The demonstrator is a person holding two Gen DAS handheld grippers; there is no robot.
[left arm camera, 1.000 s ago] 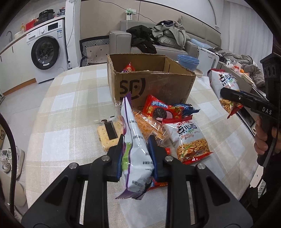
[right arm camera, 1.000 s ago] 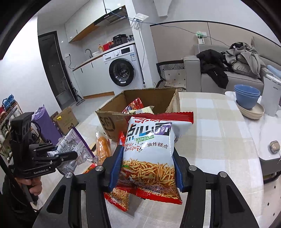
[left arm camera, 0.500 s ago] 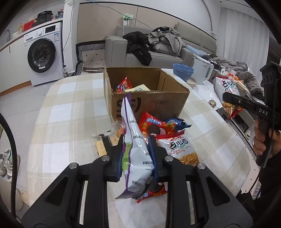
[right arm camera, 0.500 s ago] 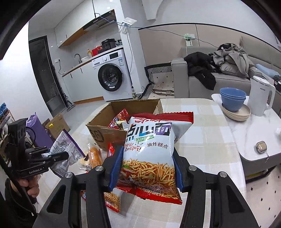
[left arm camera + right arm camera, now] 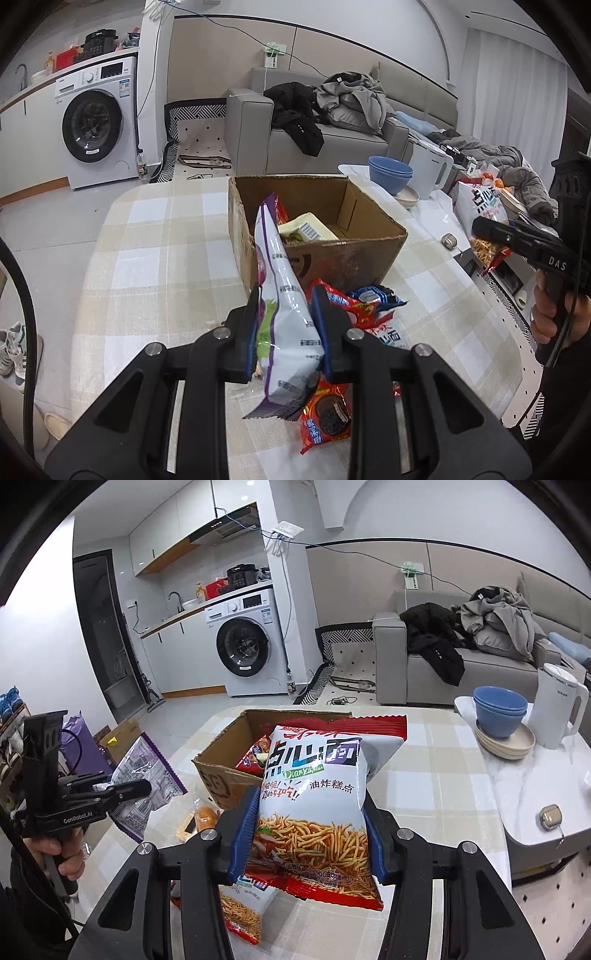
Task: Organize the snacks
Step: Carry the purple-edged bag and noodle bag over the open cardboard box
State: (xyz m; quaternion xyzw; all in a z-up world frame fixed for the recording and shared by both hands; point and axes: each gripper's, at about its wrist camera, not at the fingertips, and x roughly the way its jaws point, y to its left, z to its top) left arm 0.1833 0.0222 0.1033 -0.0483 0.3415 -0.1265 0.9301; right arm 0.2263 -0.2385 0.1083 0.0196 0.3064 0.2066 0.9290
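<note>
My left gripper (image 5: 287,334) is shut on a purple-and-white snack bag (image 5: 282,295), held edge-on above the checked table. My right gripper (image 5: 310,834) is shut on a white-and-red noodle snack bag (image 5: 314,794), also lifted off the table. An open cardboard box (image 5: 332,254) with several snacks inside stands ahead of both. Red cookie packs (image 5: 327,413) and another noodle bag (image 5: 388,338) lie on the table below the left gripper. In the right wrist view the left gripper (image 5: 122,792) and its purple bag (image 5: 147,775) appear at the left; the box (image 5: 221,775) sits behind my noodle bag.
Blue bowls (image 5: 500,710) on plates and a white kettle (image 5: 559,705) stand on a marble side table at the right, with a small case (image 5: 550,816). Loose packs (image 5: 203,814) lie left of the box. A sofa with clothes and a washing machine are beyond.
Both grippers have risen with their bags. The box now sits lower in both views and its inside shows more; the snacks on the table have dropped toward the bottom.
</note>
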